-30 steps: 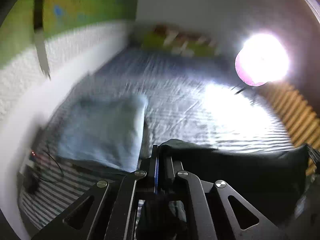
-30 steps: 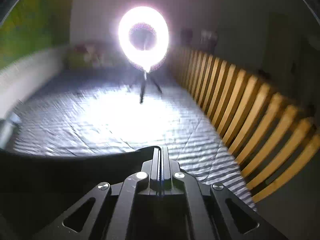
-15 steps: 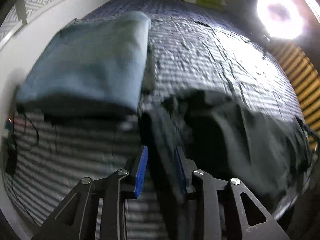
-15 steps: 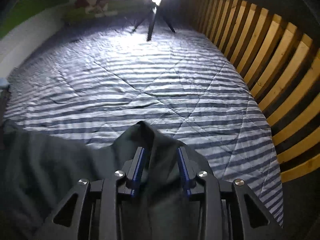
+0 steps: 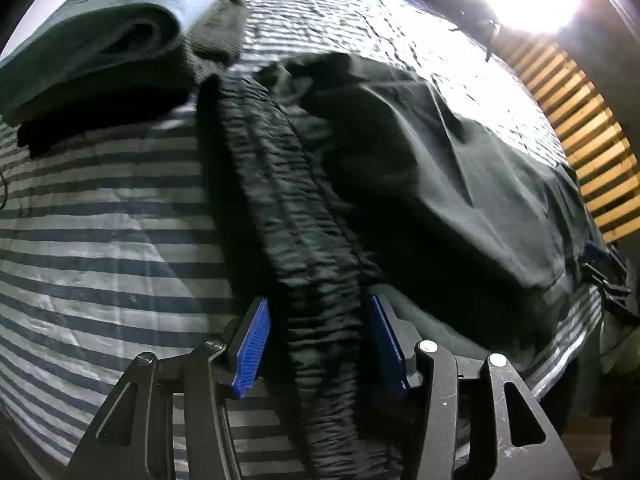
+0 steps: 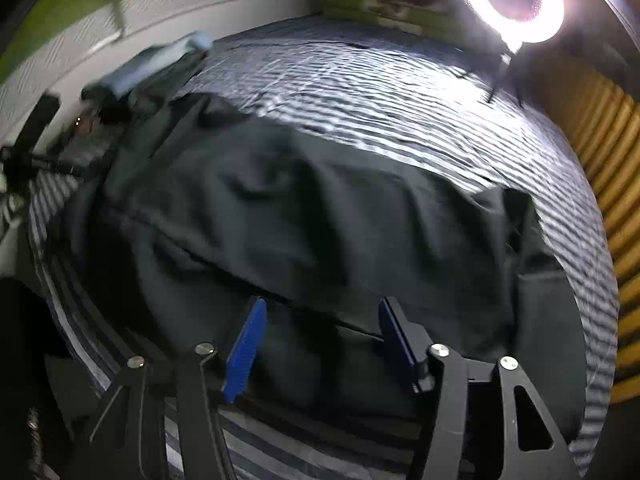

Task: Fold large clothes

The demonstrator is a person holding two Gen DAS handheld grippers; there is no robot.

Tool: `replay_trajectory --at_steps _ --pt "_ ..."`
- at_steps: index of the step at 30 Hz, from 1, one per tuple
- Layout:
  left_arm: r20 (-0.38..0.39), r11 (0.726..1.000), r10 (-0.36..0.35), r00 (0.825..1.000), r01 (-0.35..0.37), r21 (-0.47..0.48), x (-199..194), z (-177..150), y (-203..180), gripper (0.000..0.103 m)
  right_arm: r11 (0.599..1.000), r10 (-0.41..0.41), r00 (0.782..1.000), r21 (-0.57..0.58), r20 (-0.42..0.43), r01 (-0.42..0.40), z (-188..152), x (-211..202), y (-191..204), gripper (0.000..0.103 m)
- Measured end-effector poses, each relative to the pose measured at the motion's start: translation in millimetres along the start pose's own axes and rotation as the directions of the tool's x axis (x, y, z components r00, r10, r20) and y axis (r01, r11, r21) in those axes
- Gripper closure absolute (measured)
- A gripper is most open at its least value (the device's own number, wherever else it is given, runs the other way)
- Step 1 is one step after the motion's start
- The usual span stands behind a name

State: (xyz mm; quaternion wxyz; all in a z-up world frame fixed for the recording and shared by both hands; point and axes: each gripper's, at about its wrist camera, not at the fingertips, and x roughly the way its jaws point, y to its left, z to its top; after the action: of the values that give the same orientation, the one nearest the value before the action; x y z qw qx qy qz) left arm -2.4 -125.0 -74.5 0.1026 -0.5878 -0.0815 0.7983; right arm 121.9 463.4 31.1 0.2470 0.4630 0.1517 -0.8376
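Observation:
A dark garment [image 5: 440,168] [image 6: 320,208] lies rumpled on the striped bed cover [image 5: 100,240] [image 6: 380,92]. Its gathered, ribbed band [image 5: 304,240] runs down between the blue pads of my left gripper [image 5: 316,340], whose jaws are opening; the pads stand apart from the band on both sides. In the right wrist view my right gripper [image 6: 320,340] hovers over the garment's near edge with its jaws opening too, and the cloth lies below the pads without being pinched.
A stack of folded clothes [image 5: 92,40] [image 6: 156,68], light blue on top, sits at the left by the white wall. A bright ring light [image 6: 516,0] stands on the bed's far right. Wooden slats [image 5: 588,152] [image 6: 616,200] line the right side.
Both grippers were shut on the lifted garment, then dropped toward the bed and opened. The garment has come down from hanging and now lies spread on the cover.

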Motion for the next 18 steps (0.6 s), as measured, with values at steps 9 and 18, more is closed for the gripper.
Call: replay_trajectory --at_steps 9,18 --pt "0.072 0.999 0.044 0.996 -0.044 -0.007 -6 -10 -6 0.084 0.989 -0.080 0.991 -0.134 -0.104 0.066 3 52 5 0.043" --pt "0.172 0.999 0.037 0.984 -0.039 0.010 -51 -18 -5 0.095 0.989 -0.098 0.991 -0.118 -0.086 0.088 3 47 2 0.103"
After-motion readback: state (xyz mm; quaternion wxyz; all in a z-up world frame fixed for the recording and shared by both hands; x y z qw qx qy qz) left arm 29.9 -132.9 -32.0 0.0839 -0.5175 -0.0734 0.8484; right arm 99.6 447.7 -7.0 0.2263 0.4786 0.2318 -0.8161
